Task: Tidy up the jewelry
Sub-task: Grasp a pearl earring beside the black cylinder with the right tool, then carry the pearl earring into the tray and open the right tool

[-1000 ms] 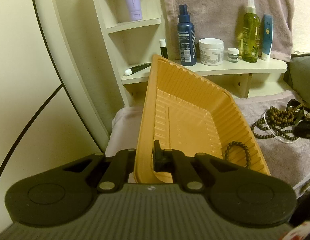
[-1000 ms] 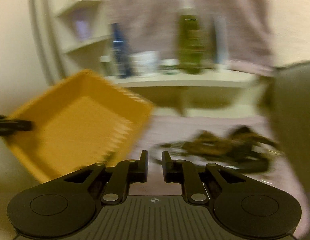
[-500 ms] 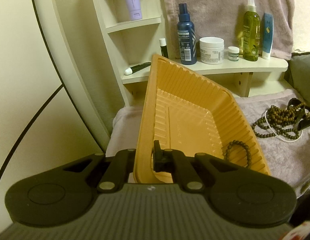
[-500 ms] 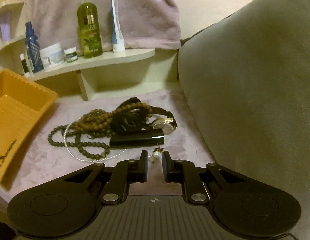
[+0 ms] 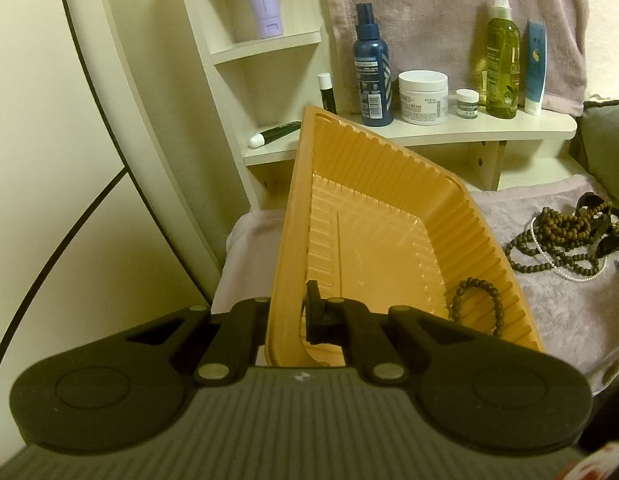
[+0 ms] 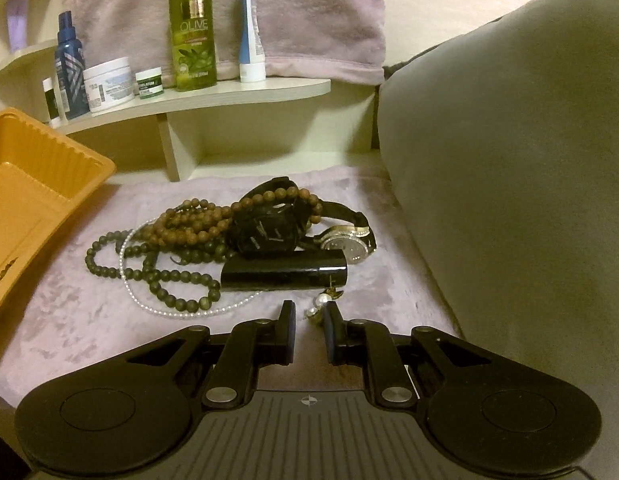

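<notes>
My left gripper (image 5: pixel 287 316) is shut on the near rim of an orange plastic tray (image 5: pixel 373 236) and holds it tilted. A dark bead bracelet (image 5: pixel 475 304) lies in the tray's low corner. The tray also shows at the left of the right wrist view (image 6: pixel 33 200). My right gripper (image 6: pixel 309 316) is open, low over the mauve cloth (image 6: pixel 89 320), with a pearl earring (image 6: pixel 320 304) just between its fingertips. Beyond it lie a black tube (image 6: pixel 283 270), brown bead necklaces (image 6: pixel 197 224), a dark bead strand (image 6: pixel 165 276), a pearl string (image 6: pixel 181 312) and a wristwatch (image 6: pixel 347 244).
A cream shelf (image 6: pixel 229 94) behind the cloth carries bottles and jars, including an olive-green bottle (image 6: pixel 191 28) and a blue spray bottle (image 5: pixel 371 68). A grey cushion (image 6: pixel 509 160) rises on the right. A curved cream panel (image 5: pixel 49 160) stands on the left.
My right gripper swung from the tray side over to the jewelry pile, then came lower and closer to the pearl earring. The left gripper and tray stayed put.
</notes>
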Demonstrator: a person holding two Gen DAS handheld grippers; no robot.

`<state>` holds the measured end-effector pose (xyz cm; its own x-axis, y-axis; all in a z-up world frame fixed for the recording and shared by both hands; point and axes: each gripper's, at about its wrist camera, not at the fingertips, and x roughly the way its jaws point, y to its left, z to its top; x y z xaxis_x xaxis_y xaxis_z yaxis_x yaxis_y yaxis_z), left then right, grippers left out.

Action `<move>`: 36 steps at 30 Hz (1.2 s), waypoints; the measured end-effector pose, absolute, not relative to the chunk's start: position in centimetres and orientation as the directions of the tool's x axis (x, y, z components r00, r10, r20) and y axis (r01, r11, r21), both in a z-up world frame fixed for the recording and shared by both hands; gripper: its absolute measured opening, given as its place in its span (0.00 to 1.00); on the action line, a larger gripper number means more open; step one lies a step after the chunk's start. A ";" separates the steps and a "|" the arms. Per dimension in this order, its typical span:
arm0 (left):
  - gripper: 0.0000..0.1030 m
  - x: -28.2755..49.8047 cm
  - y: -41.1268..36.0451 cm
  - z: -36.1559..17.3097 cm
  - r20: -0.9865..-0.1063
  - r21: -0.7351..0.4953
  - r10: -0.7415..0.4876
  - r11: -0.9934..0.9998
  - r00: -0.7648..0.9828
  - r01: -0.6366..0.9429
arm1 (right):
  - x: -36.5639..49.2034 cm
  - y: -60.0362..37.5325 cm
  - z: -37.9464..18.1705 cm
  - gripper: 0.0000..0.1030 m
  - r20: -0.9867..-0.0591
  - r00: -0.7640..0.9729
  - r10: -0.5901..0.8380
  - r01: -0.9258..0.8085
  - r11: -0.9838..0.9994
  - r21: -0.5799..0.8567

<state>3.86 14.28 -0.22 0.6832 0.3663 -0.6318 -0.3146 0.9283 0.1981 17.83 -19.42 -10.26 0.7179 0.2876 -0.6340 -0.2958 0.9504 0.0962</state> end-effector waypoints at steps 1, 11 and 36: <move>0.04 3.8 14.3 -0.2 -0.632 0.198 0.366 0.928 0.683 -0.314 | 17.8 -19.4 -10.2 0.15 -0.635 0.717 0.286 -0.294 0.951 0.097; 0.04 3.9 14.3 -0.2 -0.632 0.197 0.365 0.929 0.684 -0.314 | 16.4 -18.7 -9.3 0.07 -0.615 0.729 0.301 -0.317 0.944 0.086; 0.04 3.9 14.4 0.0 -0.632 0.189 0.354 0.933 0.690 -0.306 | 15.6 -1.8 -3.8 0.07 -0.494 0.497 0.713 -0.739 0.646 0.189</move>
<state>3.93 14.40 -0.03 0.6896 0.3542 -0.6316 -0.3063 0.9330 0.1888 15.63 -1.81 -3.77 0.4974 0.7133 -0.4938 -0.7393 0.6463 0.1889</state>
